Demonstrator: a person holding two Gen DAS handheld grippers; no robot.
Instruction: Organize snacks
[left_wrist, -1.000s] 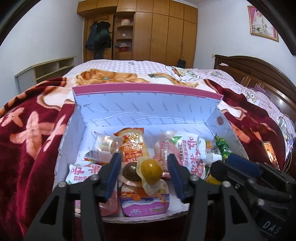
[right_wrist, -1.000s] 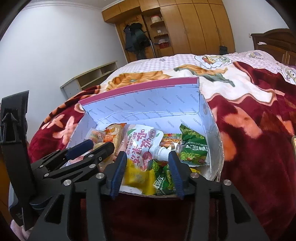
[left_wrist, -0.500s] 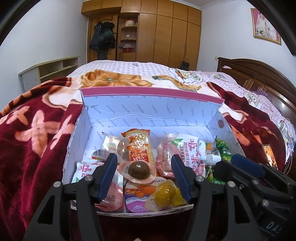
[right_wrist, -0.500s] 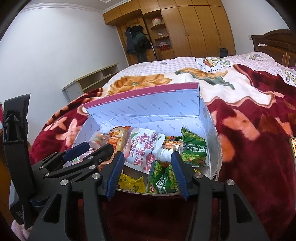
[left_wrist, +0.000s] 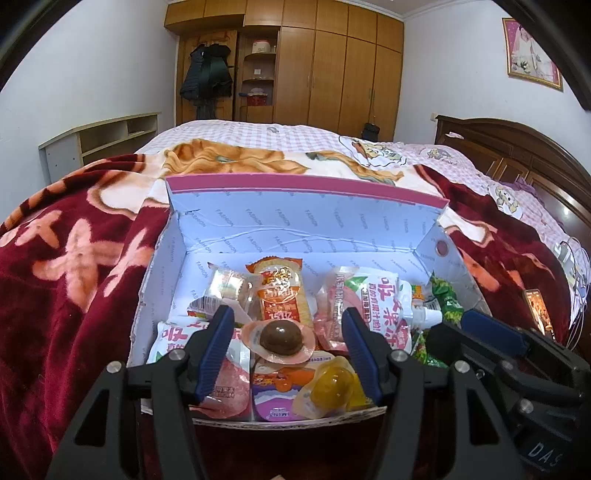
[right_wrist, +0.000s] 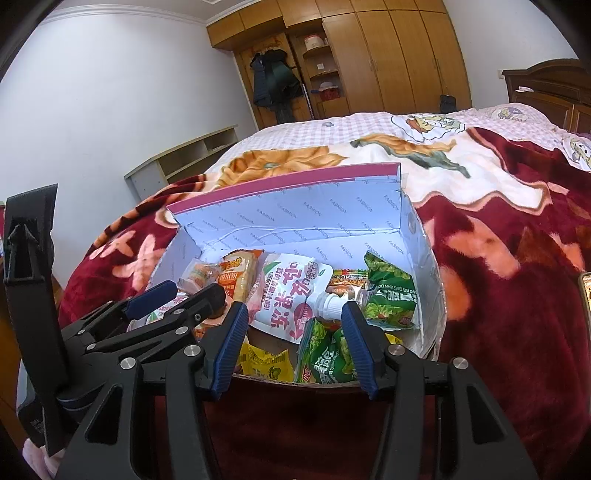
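Snacks: all in box (left_wrist: 177, 254) on blanket. Yellow jelly cup (left_wrist: 330, 384) near edge, right of brown jelly cup (left_wrist: 282, 334). My left gripper (left_wrist: 286, 354) open, empty; jaws just widened. Right gripper (right_wrist: 293, 341) open, empty. Step, I judge: placement done. Next: check nothing remains outside.

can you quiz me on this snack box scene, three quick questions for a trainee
1. True or false: the left gripper is clamped on a snack.
2. Multiple choice: what does the box sit on? A) a wooden desk B) a red blanket on a bed C) a kitchen counter
3. Fill in: the yellow jelly cup lies at the ____ edge of the box, near or far?

Key
1. False. Its jaws stand open above the snacks, nothing pressed between them; the brown jelly cup lies in the box below.
2. B
3. Near, beside the purple cup.
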